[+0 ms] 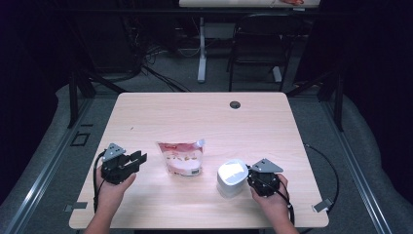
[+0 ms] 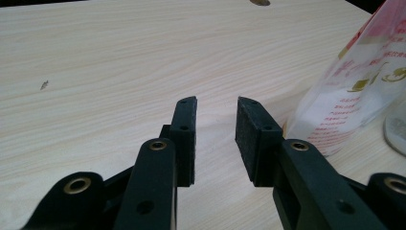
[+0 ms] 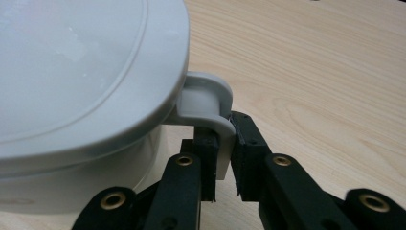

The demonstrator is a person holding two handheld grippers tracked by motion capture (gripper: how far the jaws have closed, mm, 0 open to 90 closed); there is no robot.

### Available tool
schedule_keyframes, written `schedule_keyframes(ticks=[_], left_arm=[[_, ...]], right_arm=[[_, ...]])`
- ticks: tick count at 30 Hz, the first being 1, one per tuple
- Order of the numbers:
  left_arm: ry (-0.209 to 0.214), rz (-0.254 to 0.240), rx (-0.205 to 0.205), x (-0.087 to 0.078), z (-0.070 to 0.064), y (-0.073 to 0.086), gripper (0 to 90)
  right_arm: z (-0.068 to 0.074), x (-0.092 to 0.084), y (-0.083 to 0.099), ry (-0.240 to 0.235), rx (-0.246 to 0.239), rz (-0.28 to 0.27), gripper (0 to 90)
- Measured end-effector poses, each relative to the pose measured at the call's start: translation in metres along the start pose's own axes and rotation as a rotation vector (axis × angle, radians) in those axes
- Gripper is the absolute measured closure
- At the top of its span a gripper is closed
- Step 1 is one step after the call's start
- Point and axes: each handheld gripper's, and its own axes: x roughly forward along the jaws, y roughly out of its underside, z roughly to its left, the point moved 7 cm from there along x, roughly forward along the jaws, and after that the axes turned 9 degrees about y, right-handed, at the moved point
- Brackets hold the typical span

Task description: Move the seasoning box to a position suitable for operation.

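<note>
Plastics on pale wood

The worktop [image 1: 204,117] looked like matt light wood-grain; the pouch [image 1: 181,158] was glossy clear film, the white container [image 1: 232,177] smooth plastic.

Clear plastic stand-up pouch with red and pink print [image 2: 356,91]: rows of small red characters and a gold emblem, too blurred to read.
Red band at pouch top [image 1: 171,145]: white lettering, too small to read.

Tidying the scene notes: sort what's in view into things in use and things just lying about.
In use:
- white lidded container, its side latch clamped in the right gripper
- snack pouch, beside the open left gripper

Lying about:
- cable hole in the table
- black chair behind
- floor cables
</note>
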Motion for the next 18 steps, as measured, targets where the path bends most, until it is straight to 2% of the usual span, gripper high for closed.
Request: schedule_keyframes(ticks=[2, 4, 7, 12, 15, 17, 18], left_arm=[[-0.001, -0.002, 0.000, 0.000, -0.001, 0.000, 69.5], [-0.003, -0.001, 0.004, 0.000, -0.001, 0.000, 69.5], [-0.005, -0.002, 0.008, -0.001, -0.001, 0.000, 69.5], [-0.006, -0.002, 0.007, -0.002, -0.001, 0.000, 69.3], [-0.008, -0.003, 0.001, -0.002, 0.000, 0.000, 69.3], [-0.007, 0.005, 0.004, -0.002, 0.000, 0.001, 69.3], [-0.008, 0.004, 0.004, -0.002, 0.001, 0.001, 69.3]], right_arm=[[0.000, -0.002, 0.001, -0.030, 0.017, -0.001, 77.5], [-0.001, -0.004, 0.002, -0.041, 0.010, -0.010, 76.1], [-0.001, -0.008, 0.004, -0.041, -0.009, -0.013, 77.4], [-0.004, -0.015, 0.006, -0.052, 0.026, -0.018, 78.7], [-0.006, -0.020, 0.009, -0.051, 0.027, -0.010, 82.0], [-0.007, -0.021, 0.010, -0.076, 0.038, -0.009, 84.1], [-0.006, -0.021, 0.010, -0.092, 0.042, -0.008, 82.1]])
